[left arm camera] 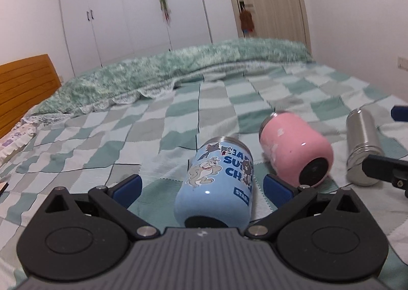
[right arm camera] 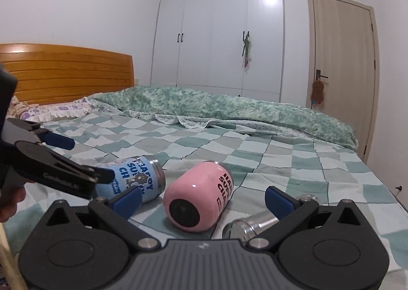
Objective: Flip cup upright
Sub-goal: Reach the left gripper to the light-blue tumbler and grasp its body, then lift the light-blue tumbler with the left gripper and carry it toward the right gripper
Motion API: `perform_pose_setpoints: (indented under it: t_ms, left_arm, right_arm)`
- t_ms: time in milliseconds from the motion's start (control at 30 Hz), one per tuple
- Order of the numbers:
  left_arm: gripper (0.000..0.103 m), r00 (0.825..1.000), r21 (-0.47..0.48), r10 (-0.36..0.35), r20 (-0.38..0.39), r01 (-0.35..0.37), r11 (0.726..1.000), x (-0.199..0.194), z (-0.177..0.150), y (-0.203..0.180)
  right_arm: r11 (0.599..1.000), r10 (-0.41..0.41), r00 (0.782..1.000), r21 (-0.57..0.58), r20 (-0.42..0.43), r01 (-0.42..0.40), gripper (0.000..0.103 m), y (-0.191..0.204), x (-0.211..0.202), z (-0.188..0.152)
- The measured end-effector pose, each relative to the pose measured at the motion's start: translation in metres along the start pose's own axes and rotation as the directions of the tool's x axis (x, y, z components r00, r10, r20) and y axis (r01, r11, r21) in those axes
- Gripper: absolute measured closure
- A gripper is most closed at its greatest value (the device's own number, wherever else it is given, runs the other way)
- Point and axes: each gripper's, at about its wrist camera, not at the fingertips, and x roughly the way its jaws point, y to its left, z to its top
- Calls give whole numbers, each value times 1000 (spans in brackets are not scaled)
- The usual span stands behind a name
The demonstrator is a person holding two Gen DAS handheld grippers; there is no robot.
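Observation:
A light blue cartoon cup (left arm camera: 216, 183) lies on its side on the checked bedspread, base toward me. My left gripper (left arm camera: 201, 185) is open with its blue fingers on either side of the cup, not touching it. A pink cup (left arm camera: 295, 147) lies on its side just right of it, and a steel cup (left arm camera: 362, 147) lies further right. In the right wrist view the blue cup (right arm camera: 137, 180) and pink cup (right arm camera: 199, 195) lie ahead, the steel cup (right arm camera: 252, 223) near the right finger. My right gripper (right arm camera: 204, 198) is open around the pink cup without touching it.
A green quilt (right arm camera: 229, 109) is bunched along the far side of the bed. A wooden headboard (right arm camera: 66, 70) stands at the left, white wardrobes (right arm camera: 216, 35) and a door (right arm camera: 341, 60) behind. The left gripper (right arm camera: 61, 165) reaches in from the left of the right wrist view.

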Motion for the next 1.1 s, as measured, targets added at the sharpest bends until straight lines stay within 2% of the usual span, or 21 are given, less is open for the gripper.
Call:
perform_pose_setpoints:
  t_ms: [167,300,400,500,533,933,1100]
  left_arm:
    - [0,996,37,-20,-92,24,999,33,10,-1]
    - [0,982,55,-55,-180,66,996,57,16,-2]
    - [3,958,50,-73,-276,90,995,77,19,-2]
    - [16,924,32,-115,-364,136,990,95,17,-3]
    - [17,922,28,-114,-370,134,991,97,17,-3]
    - [18,950,-25,-85,-301,82,996,66,16,-1]
    - [18,964,-40,-84,-252,76,996,30,21,-2]
  right_arm:
    - [1000,14,999,-13,-35,-14,0,-8,24,3]
    - [1000,25,998,-5,-61,-25,0,-13,40,4]
    - [999,32,996,-1,-79,-32,0,-16,48,4]
    - [999,37,996,3,-87,-37,0,-17,51,2]
    - [999,39,995,5,-89,-39,0,-18,51,1]
    - [1000,27,998,3,-60,-27,0,-12,23,4]
    - [1000,21,998,6,-51,-20,0,-7,-2,7]
